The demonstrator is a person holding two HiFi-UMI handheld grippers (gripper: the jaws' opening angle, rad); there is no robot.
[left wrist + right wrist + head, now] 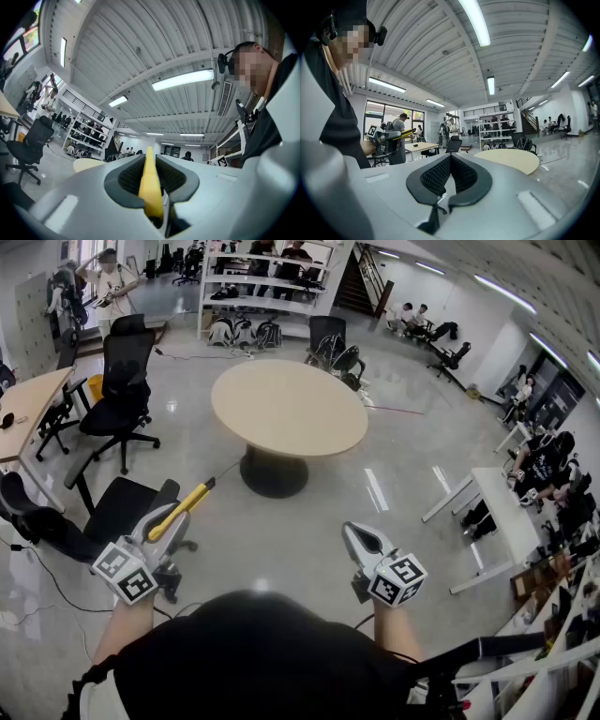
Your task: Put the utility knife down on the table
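Dark-clothed torso: fills the bottom of the head view, on the near side of the round beige tabletop.
Left tongs: pinching the yellow utility knife by its rear part, tilted slightly upward.
Knife position: up in the air over the glossy grey floor, well short of the round beige tabletop, dark tip aimed roughly toward it.
Right tongs: pressed together with nothing between them, likewise short of the tabletop.
Progress: put-down judged not yet begun, with the knife resting on no surface.
Left to do: carry to the tabletop, lower, let go.
Writing: none legible. Only black-and-white square markers on both cubes, no brand visible on the knife.
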